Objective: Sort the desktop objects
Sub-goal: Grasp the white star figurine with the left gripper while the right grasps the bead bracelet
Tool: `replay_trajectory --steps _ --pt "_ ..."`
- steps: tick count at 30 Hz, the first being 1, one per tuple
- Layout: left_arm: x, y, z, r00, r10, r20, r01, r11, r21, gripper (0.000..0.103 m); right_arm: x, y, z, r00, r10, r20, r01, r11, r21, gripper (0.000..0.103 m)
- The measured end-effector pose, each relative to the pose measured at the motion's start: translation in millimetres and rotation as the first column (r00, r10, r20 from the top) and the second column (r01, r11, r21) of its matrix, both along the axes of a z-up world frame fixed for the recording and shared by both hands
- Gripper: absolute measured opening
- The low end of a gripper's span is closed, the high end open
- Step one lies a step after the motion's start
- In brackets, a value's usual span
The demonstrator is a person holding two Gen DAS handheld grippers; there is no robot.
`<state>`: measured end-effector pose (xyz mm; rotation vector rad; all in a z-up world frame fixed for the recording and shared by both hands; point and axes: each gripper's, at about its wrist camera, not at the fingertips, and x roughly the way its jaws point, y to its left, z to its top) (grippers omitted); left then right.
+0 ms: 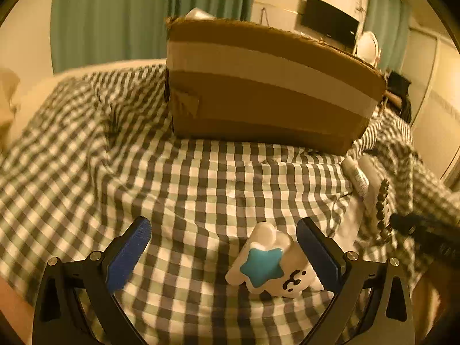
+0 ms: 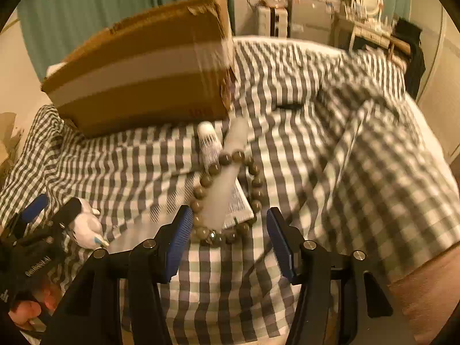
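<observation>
A: What is seen from the left wrist view?

B: The left gripper is held with its blue-padded jaws spread wide above a grey-and-white checked bedcover. A small white ceramic figure with a turquoise star and a drawn face is lying on the cover between the jaws, close against the right-hand pad. Whether that pad is touched cannot be told; the other pad is well apart from the figure, so nothing is clamped.

A: And beyond it?

B: A brown cardboard box banded with pale tape is stood on the cover further back. A green curtain is hung behind it.

A: What is shown by the right wrist view?

B: The right gripper is held partly open, nothing being pressed by its pads. A bracelet of round brown beads is laid on the cover just ahead of the fingertips, its near edge lying between them. A frosted white tube is laid through the ring of beads, over a flat printed white packet. A smaller white tube with dark print is lying just beside these, nearer the box.

A: Is the left gripper caught in that view?

B: Yes, at the lower left, with the white figure beside its tips.
</observation>
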<state>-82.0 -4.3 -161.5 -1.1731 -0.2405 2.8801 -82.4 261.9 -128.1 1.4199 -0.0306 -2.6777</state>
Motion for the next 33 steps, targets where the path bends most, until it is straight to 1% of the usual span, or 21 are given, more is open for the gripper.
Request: replay_trajectory --steps 1,4,7,10,13,15,17,18,20,21,23,24,25,26,27,28,29,31,33 --pt "1 -2 -2 1.000 0.008 0.000 -0.008 1.000 0.026 0.103 -1 0 -2 1.000 -0.003 0.008 0.003 1.000 -0.004 0.054" --pt "2 -3 -2 1.000 0.011 -0.005 -0.011 0.999 0.042 0.103 -3 -3 -3 1.000 -0.001 0.005 0.001 1.000 -0.009 0.054" --pt "4 0 2 1.000 -0.011 -0.018 0.012 0.999 0.035 0.103 -2 -9 -5 1.000 0.013 -0.001 -0.013 1.000 0.016 0.054" --pt "7 4 8 0.998 -0.035 -0.051 0.037 0.999 0.027 0.103 -1 -12 -9 1.000 0.023 0.011 -0.023 1.000 0.015 0.054" --pt "2 11 3 0.998 -0.065 -0.020 0.065 0.998 -0.010 0.103 -1 -17 -15 0.999 0.035 0.028 -0.036 0.998 0.048 0.054" --pt "0 11 -2 0.997 -0.080 -0.018 0.080 0.997 -0.005 0.103 -1 -22 -19 0.998 0.051 0.038 -0.053 0.996 0.072 0.054" --pt "-1 11 -5 0.996 -0.086 -0.018 0.086 0.996 0.013 0.103 -1 -25 -22 0.997 0.060 0.047 -0.065 0.992 0.107 0.049" --pt "-2 9 -6 0.996 -0.090 -0.009 0.090 0.996 0.028 0.103 -2 -25 -24 0.996 0.065 0.057 -0.071 0.992 0.103 0.040" --pt "-3 7 -8 0.997 -0.078 0.002 0.078 0.995 0.055 0.103 -3 -21 -25 0.995 0.063 0.072 -0.068 0.996 0.063 0.036" --pt "-3 6 -7 0.997 -0.072 0.004 0.072 0.995 0.064 0.103 -3 -19 -25 0.995 0.063 0.072 -0.068 0.996 0.062 0.032" --pt "-2 6 -7 0.997 -0.077 0.003 0.077 0.995 0.060 0.103 -2 -16 -23 0.996 0.060 0.064 -0.064 0.996 0.065 0.020" --pt "-1 7 -6 0.996 -0.085 -0.001 0.085 0.995 0.058 0.100 0 -15 -22 0.996 0.061 0.064 -0.064 0.996 0.059 0.012" --pt "0 8 -5 0.995 -0.095 -0.003 0.095 0.994 0.059 0.095 1 -14 -21 0.996 0.059 0.064 -0.062 0.997 0.050 0.012" --pt "1 9 -4 0.994 -0.113 -0.004 0.113 0.992 0.060 0.092 3 -12 -20 0.996 0.058 0.062 -0.061 0.997 0.042 0.012" --pt "2 11 -2 0.991 -0.131 -0.007 0.131 0.990 0.055 0.085 5 -11 -17 0.997 0.057 0.054 -0.059 0.997 0.039 0.011" --pt "4 13 -1 0.990 -0.143 -0.011 0.143 0.989 0.048 0.081 7 -11 -13 0.997 0.060 0.046 -0.062 0.997 0.039 0.011" --pt "6 15 1 0.988 -0.156 -0.014 0.157 0.987 0.039 0.079 10 -11 -9 0.997 0.064 0.035 -0.065 0.997 0.040 0.011" --pt "9 18 2 0.982 -0.186 -0.017 0.186 0.982 0.035 0.069 17 -11 1 0.997 0.072 0.000 -0.072 0.997 0.042 0.011" --pt "11 21 3 0.978 -0.206 -0.024 0.206 0.978 0.028 0.064 25 -13 11 0.996 0.079 -0.030 -0.077 0.996 0.048 0.011"
